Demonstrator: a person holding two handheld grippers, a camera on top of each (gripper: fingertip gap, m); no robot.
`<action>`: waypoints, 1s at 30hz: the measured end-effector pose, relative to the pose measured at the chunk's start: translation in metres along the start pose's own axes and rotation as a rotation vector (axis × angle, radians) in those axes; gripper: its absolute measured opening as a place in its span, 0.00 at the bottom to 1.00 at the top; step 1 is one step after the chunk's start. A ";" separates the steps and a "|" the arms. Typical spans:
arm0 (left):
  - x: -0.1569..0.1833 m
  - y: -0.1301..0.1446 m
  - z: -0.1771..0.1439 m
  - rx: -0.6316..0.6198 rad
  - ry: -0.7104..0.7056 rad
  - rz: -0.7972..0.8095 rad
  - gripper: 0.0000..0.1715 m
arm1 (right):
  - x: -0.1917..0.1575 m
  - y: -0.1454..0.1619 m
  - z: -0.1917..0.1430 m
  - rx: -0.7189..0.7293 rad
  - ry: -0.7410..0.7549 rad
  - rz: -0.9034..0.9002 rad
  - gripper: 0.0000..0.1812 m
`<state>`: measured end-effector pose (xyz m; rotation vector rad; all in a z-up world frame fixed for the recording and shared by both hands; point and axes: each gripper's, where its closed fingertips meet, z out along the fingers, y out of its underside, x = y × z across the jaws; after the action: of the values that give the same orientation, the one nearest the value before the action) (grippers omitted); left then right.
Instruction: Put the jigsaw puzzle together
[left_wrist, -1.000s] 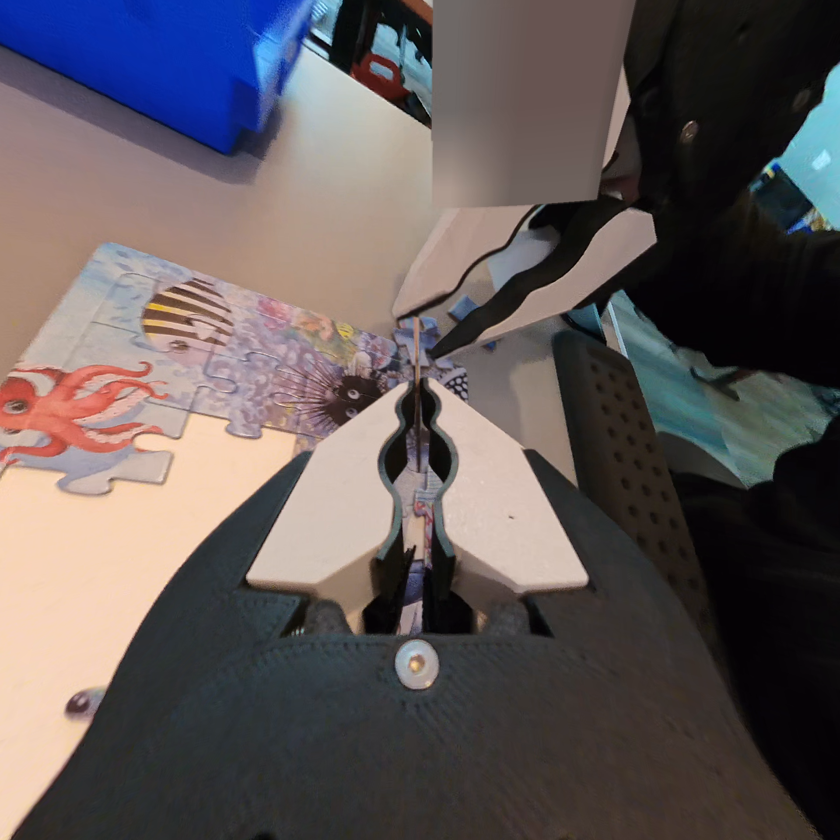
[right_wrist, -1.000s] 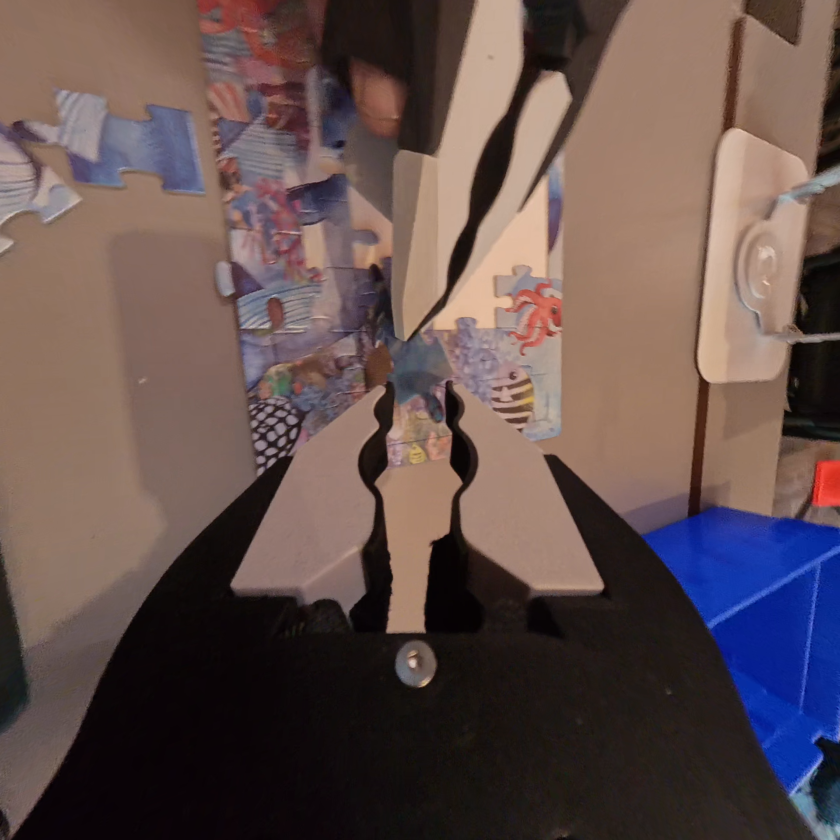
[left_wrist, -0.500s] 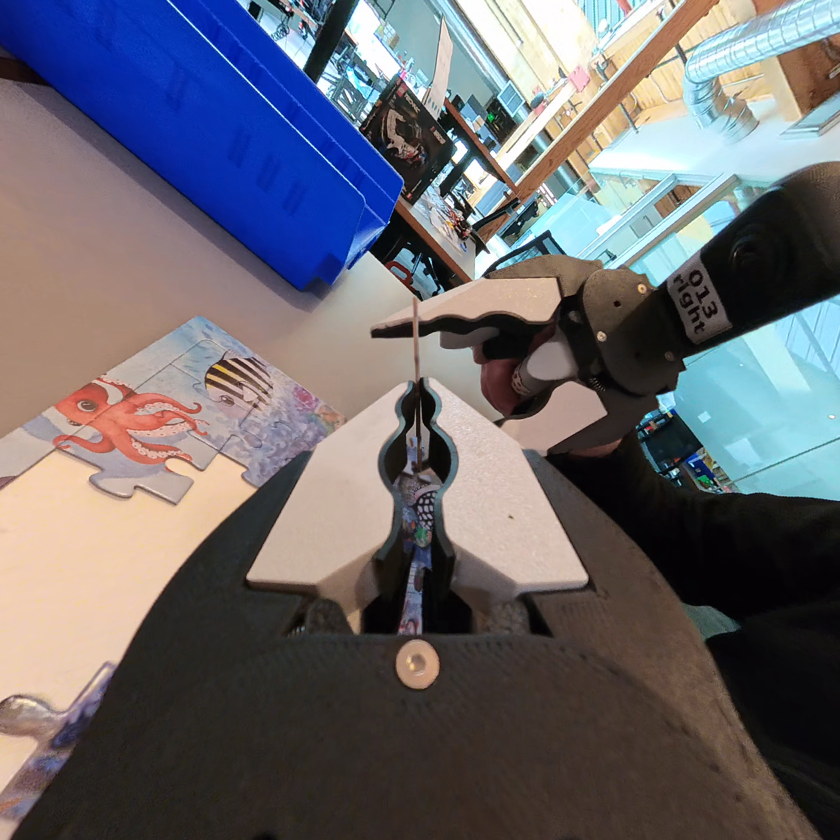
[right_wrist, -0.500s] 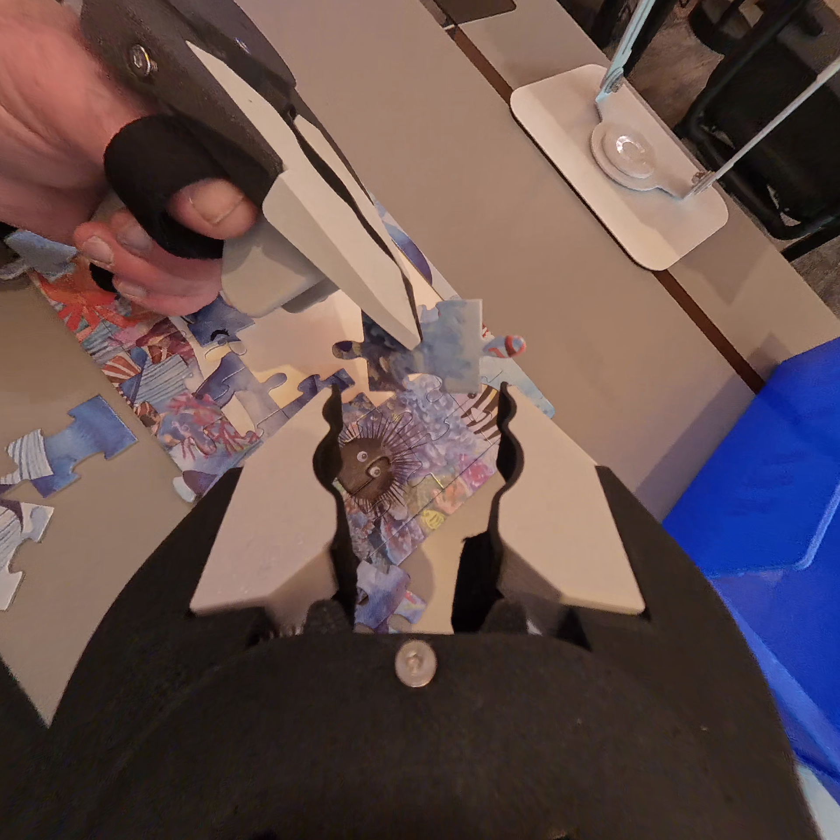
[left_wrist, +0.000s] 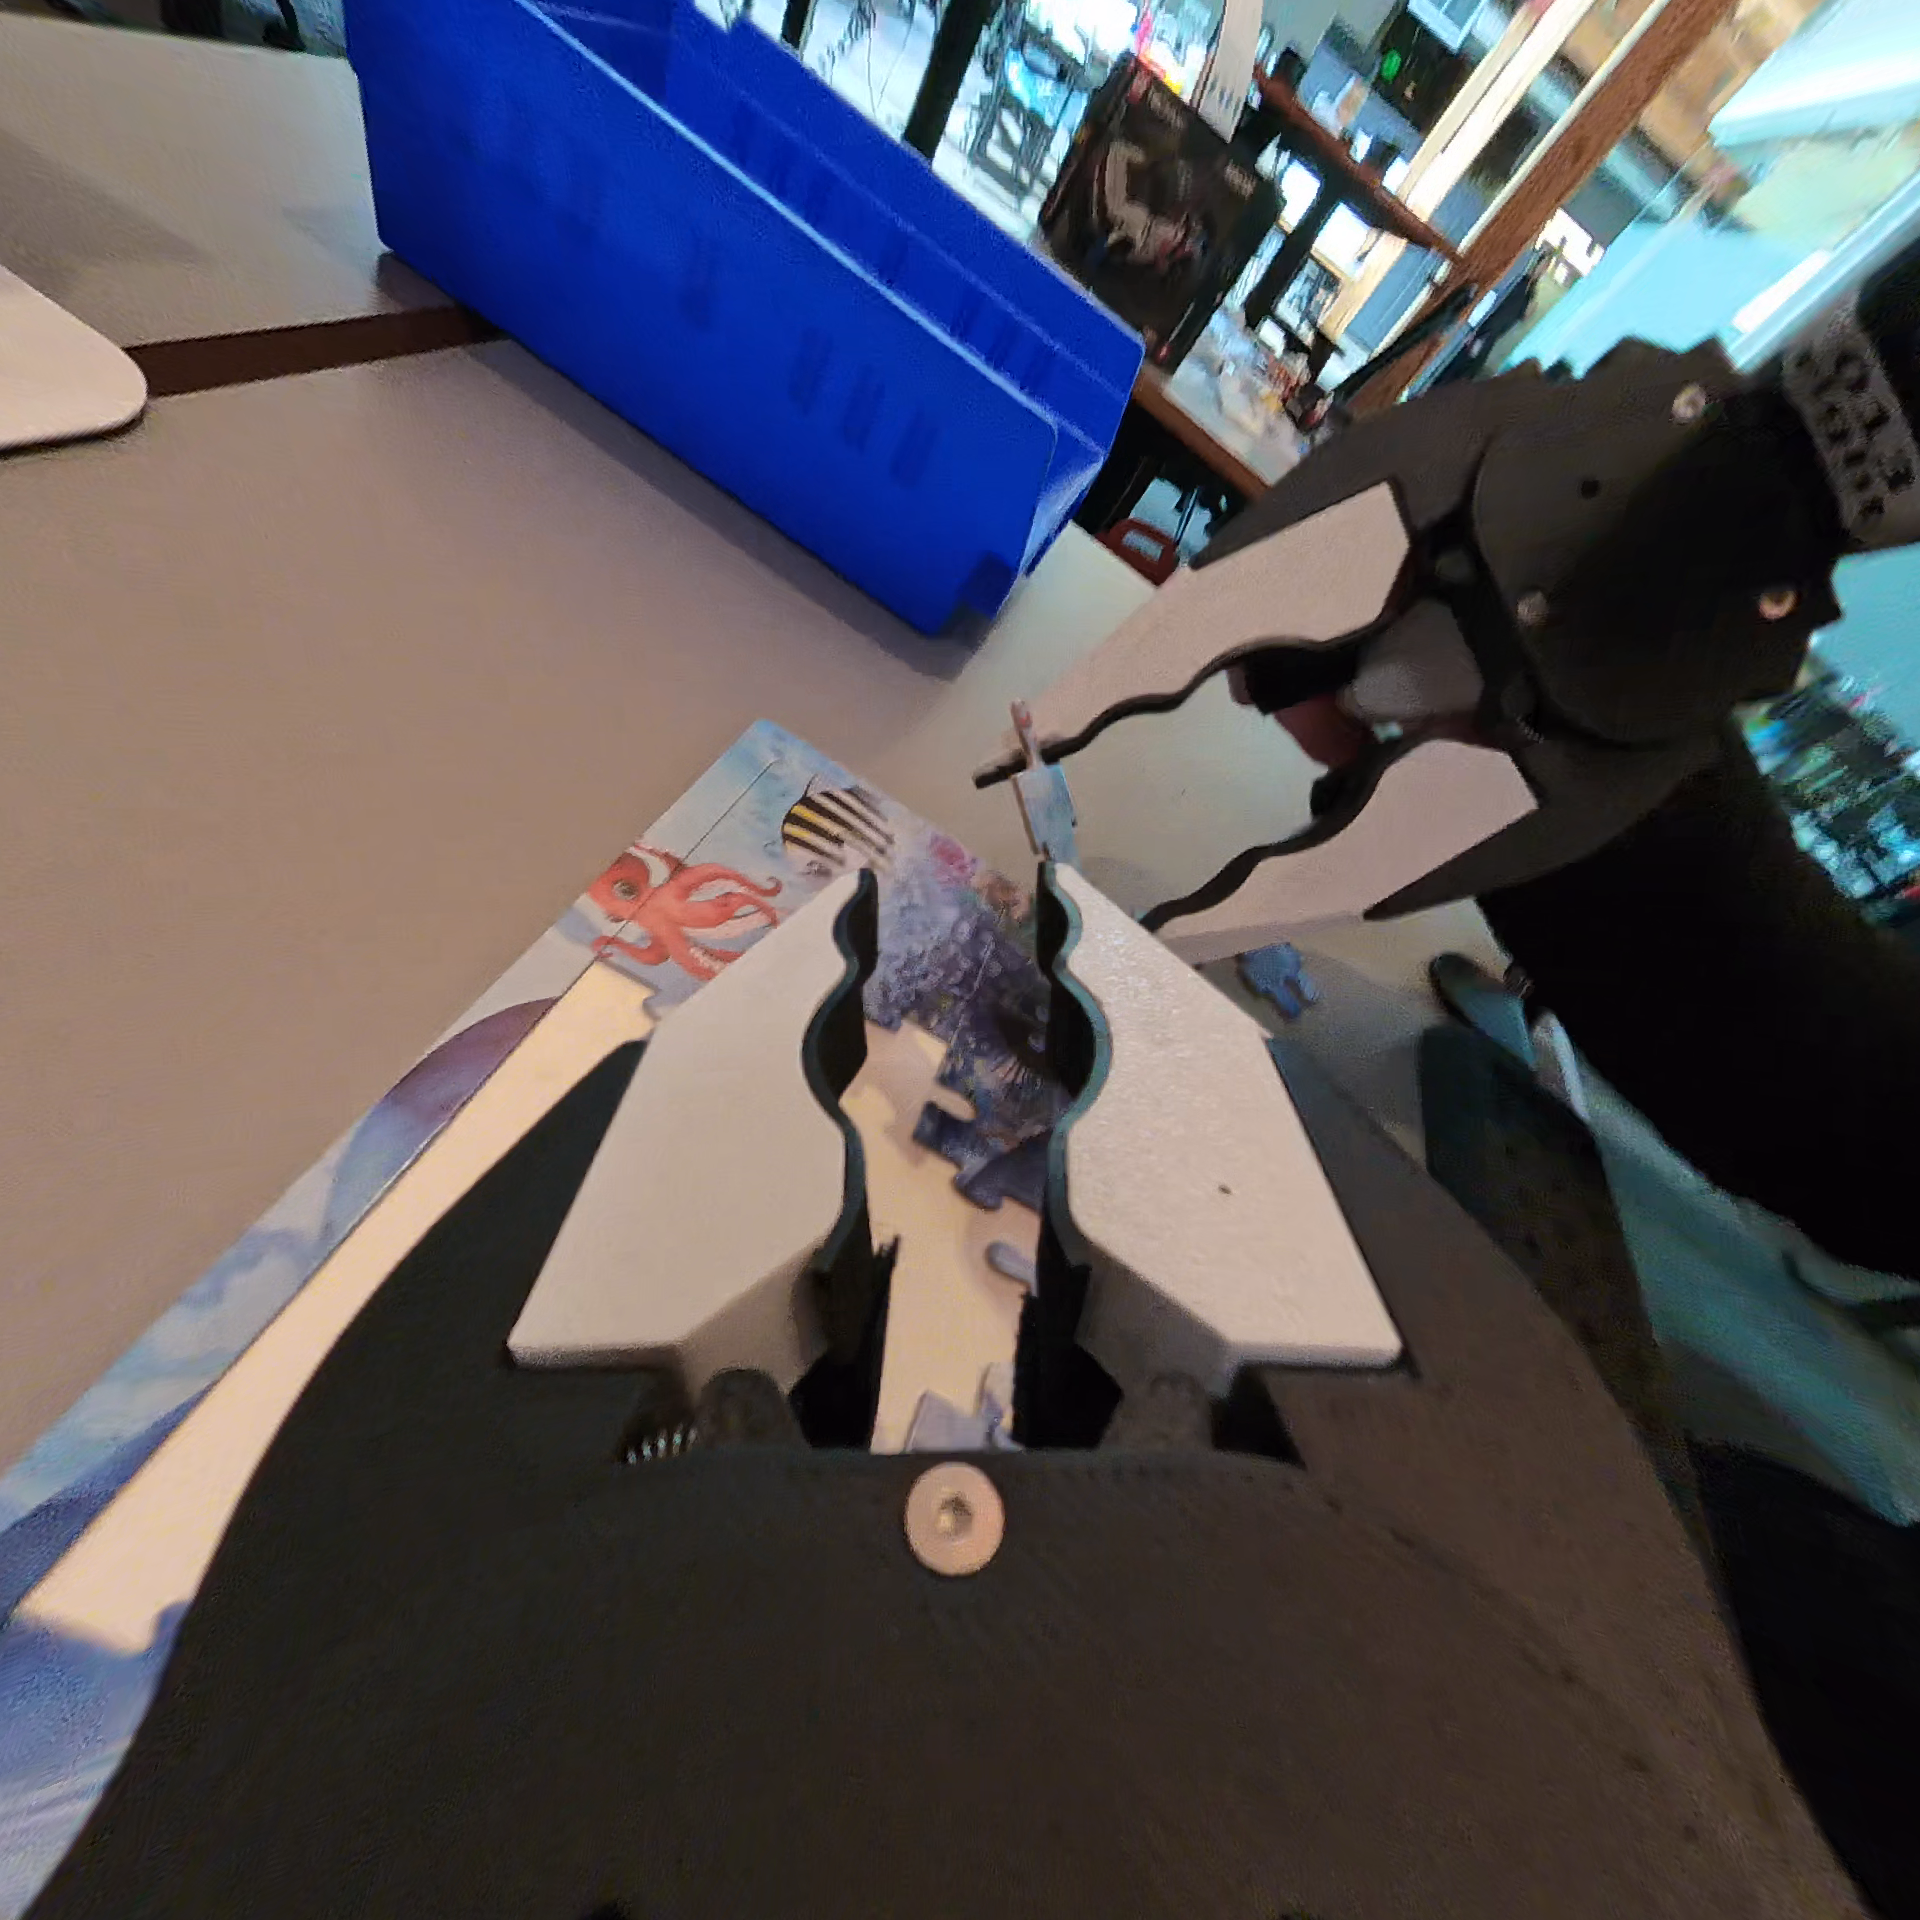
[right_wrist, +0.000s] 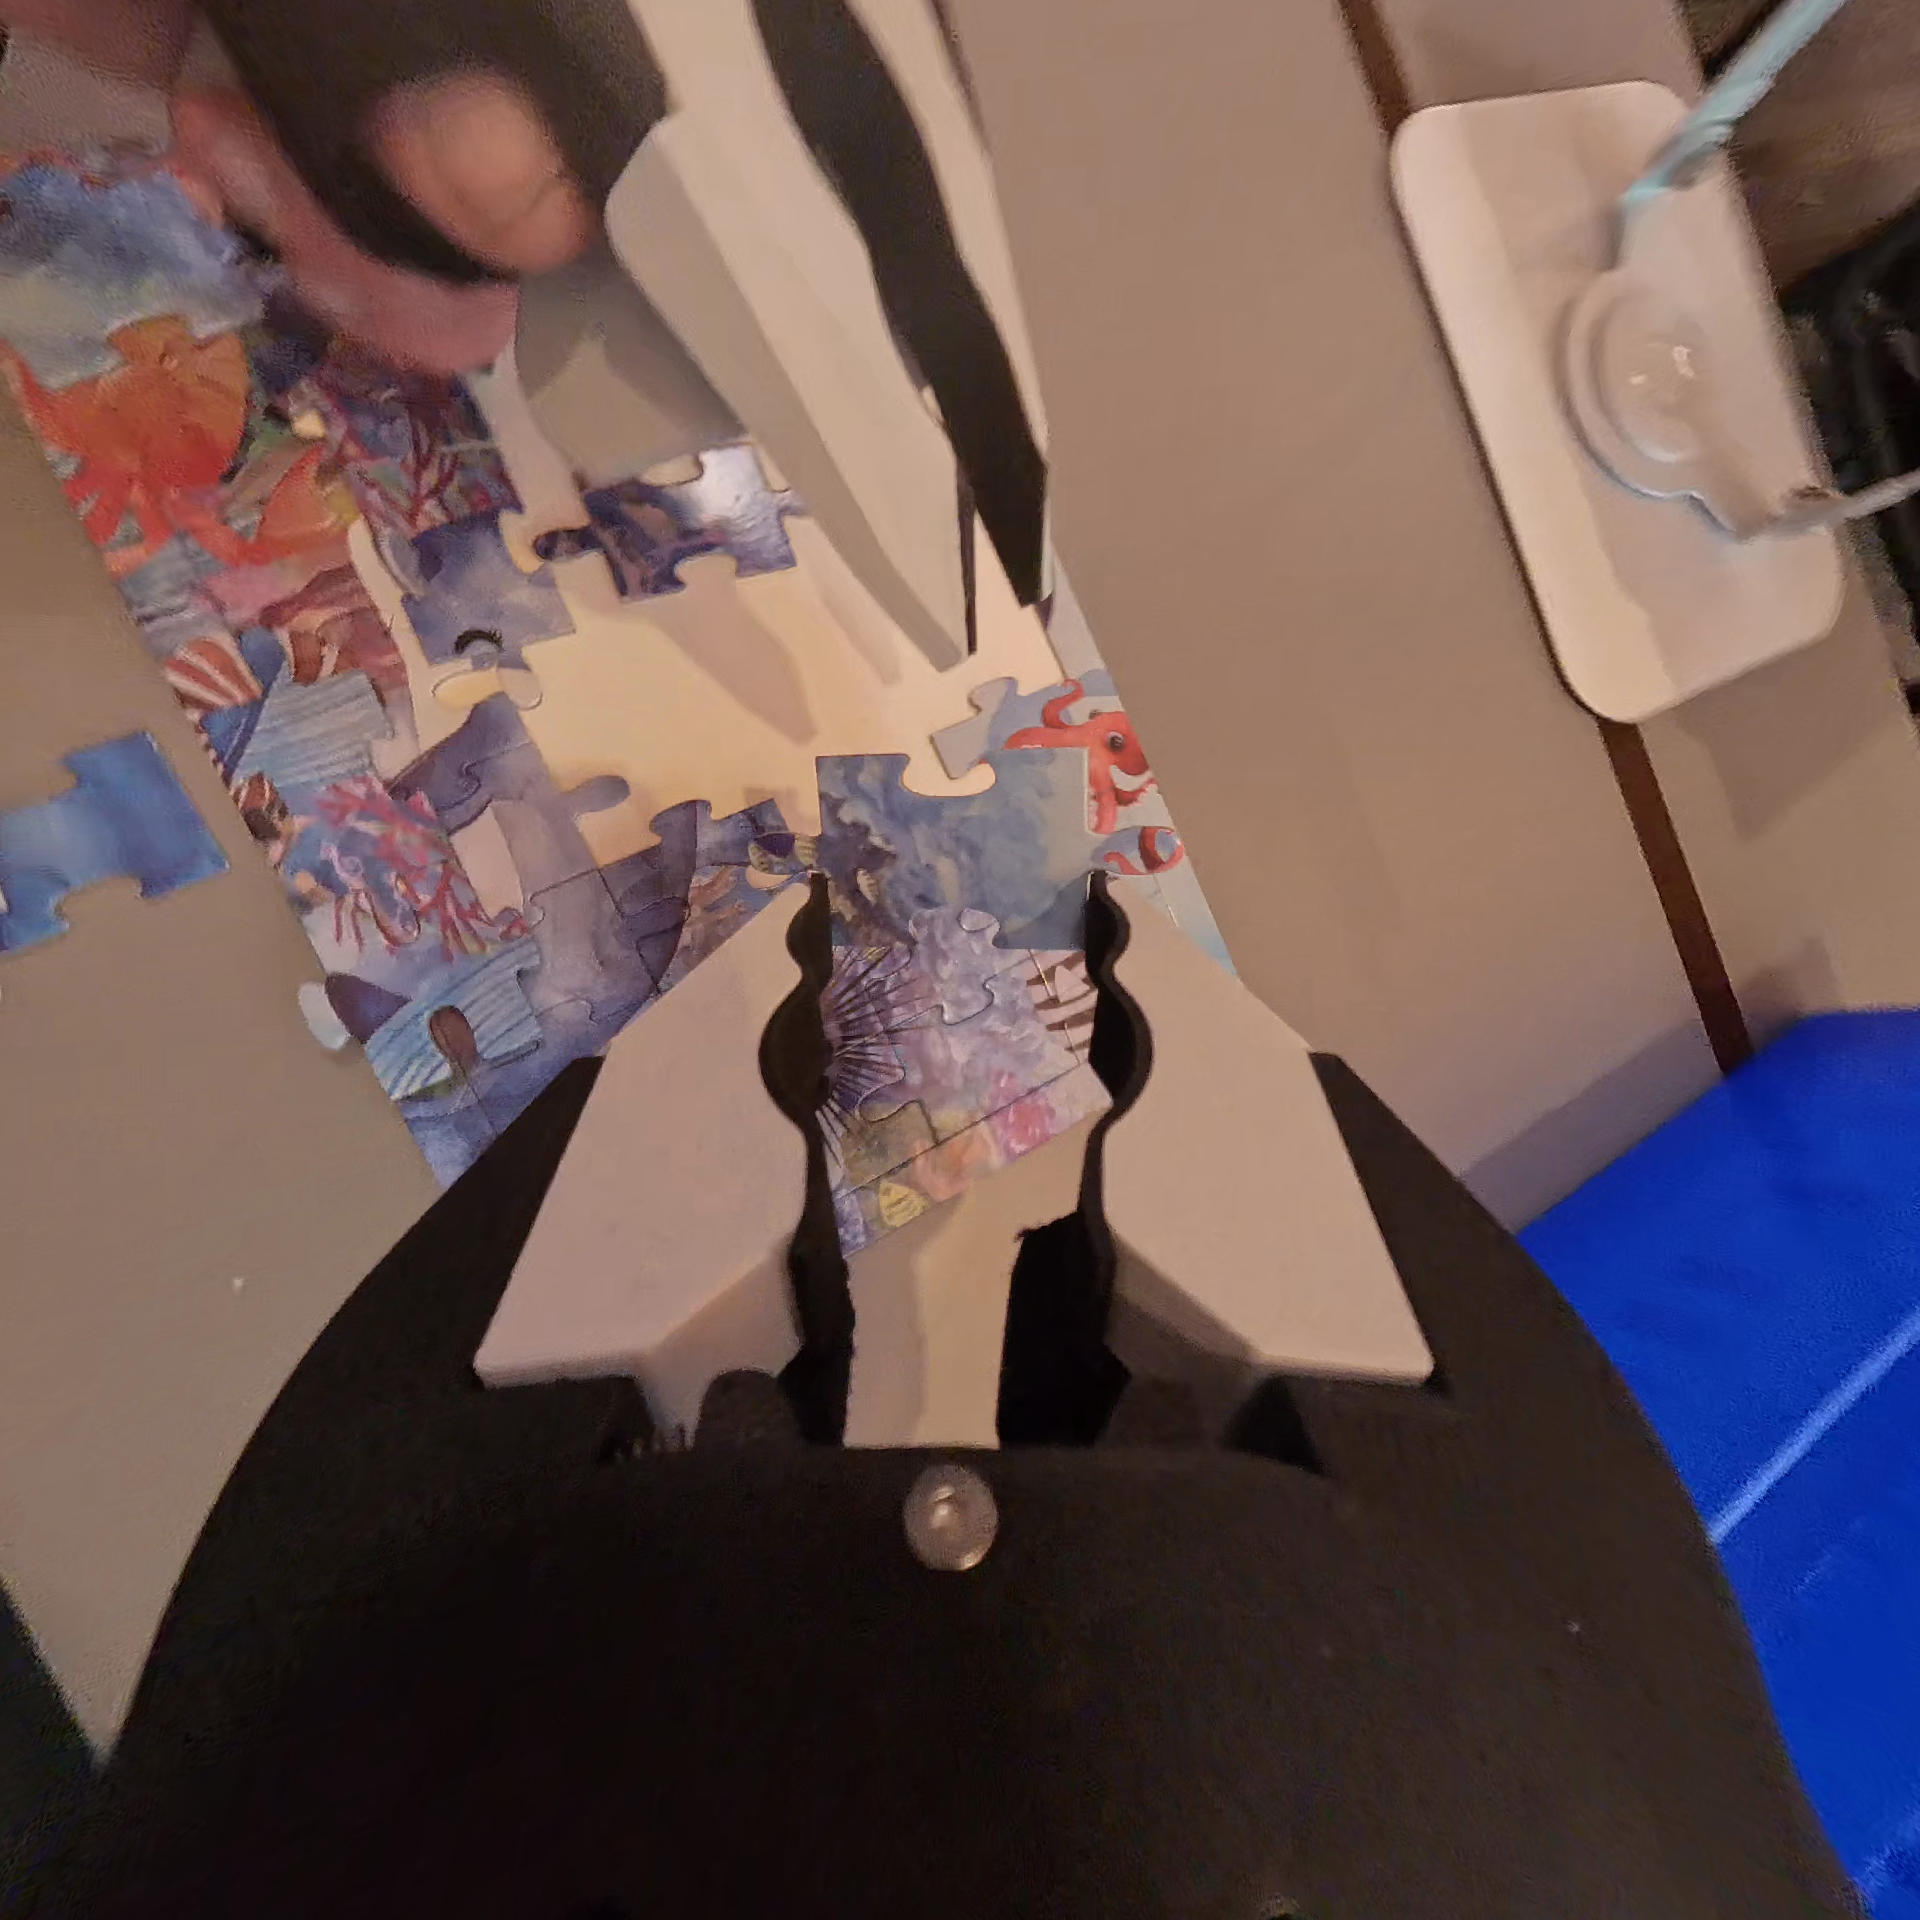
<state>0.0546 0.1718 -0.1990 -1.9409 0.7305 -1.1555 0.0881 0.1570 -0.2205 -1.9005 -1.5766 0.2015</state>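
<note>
Right wrist view: right gripper (right_wrist: 951, 894) pinches blue puzzle piece (right_wrist: 951, 836) edgewise above puzzle (right_wrist: 436, 862); left gripper (left_wrist: 956, 899) open, empty.

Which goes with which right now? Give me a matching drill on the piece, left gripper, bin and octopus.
1 piece
2 left gripper
3 bin
4 octopus

A open, empty
B printed on the puzzle
C blue, on the table
D between the right fingers

Pairs: 1-D, 2-A, 3-C, 4-B
</note>
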 end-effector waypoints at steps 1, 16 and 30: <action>-0.004 0.004 -0.003 -0.044 -0.013 0.032 0.16 | -0.002 0.000 0.005 -0.017 -0.041 -0.034 0.26; -0.026 0.063 0.008 -0.371 -0.129 0.394 0.15 | -0.020 0.028 0.057 -0.340 -0.416 -0.230 0.26; -0.027 0.072 0.016 -0.418 -0.144 0.441 0.16 | -0.021 0.021 0.061 -0.421 -0.534 -0.183 0.29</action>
<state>0.0511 0.1574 -0.2758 -2.0215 1.3211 -0.6199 0.0689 0.1599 -0.2853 -2.1094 -2.2864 0.3395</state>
